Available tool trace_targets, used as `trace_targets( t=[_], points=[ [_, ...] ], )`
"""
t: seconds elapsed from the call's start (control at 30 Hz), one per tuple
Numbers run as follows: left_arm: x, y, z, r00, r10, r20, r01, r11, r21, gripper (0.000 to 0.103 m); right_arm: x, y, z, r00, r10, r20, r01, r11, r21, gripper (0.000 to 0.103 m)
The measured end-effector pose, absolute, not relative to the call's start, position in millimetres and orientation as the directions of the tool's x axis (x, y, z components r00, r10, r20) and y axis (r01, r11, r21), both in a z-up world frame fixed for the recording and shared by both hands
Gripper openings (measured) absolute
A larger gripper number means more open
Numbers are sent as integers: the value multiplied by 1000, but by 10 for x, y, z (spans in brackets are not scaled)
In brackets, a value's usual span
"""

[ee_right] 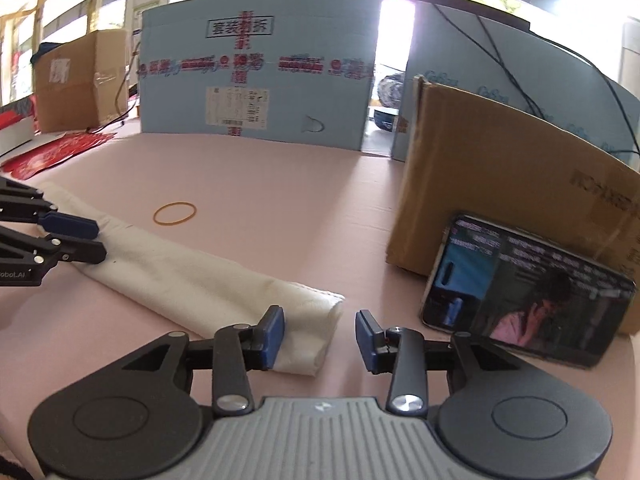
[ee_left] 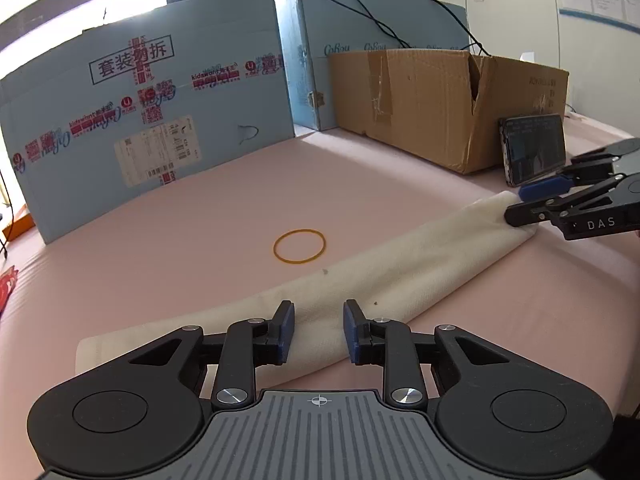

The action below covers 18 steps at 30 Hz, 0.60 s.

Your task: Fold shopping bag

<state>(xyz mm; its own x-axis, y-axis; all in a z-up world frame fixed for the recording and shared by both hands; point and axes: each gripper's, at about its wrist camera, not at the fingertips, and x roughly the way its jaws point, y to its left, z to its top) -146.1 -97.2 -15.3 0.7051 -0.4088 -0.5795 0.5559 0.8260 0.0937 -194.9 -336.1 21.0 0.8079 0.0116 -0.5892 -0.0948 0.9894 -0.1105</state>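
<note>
Nearby, rubber band (ee_left: 299, 246) and phone (ee_right: 528, 292) flank the bag (ee_left: 360, 284); both claws released.

Makeshift lab: pink table (ee_left: 240, 208) walled by cardboard boxes (ee_left: 448, 100), cables (ee_left: 376, 20).

Cream shopping bag (ee_left: 360, 280), folded into a long narrow strip, flat on pink tabletop (ee_left: 220, 220)
</note>
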Motion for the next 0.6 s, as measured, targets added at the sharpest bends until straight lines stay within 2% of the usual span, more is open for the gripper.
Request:
trace_targets(
  t=[0.07, 0.13, 0.2, 0.4, 0.53, 0.6],
  points=[
    [-1465, -917, -149, 697, -422, -579, 553, 831, 59, 30, -2018, -3416, 224, 813, -5, -582, -36, 998, -59, 45],
    [-1424, -844, -151, 683, -447, -578, 550, 835, 4, 31, -1983, -3386, 187, 807, 60, -588, -47, 998, 37, 47],
    [-1401, -800, -153, 674, -462, -576, 549, 836, -29, 31, -1948, -3355, 150, 799, 125, -588, -57, 989, 133, 54],
    [-1377, -758, -175, 665, -483, -570, 549, 833, -65, 31, -1844, -3262, 39, 773, 316, -550, -80, 908, 410, 63],
    [-1374, -751, -177, 663, -488, -568, 549, 832, -73, 31, -1774, -3201, -35, 753, 433, -494, -88, 812, 578, 63],
    [-1373, -745, -176, 662, -489, -568, 549, 832, -77, 32, -1730, -3063, -23, 763, 390, -515, -69, 842, 536, 61]
  ],
)
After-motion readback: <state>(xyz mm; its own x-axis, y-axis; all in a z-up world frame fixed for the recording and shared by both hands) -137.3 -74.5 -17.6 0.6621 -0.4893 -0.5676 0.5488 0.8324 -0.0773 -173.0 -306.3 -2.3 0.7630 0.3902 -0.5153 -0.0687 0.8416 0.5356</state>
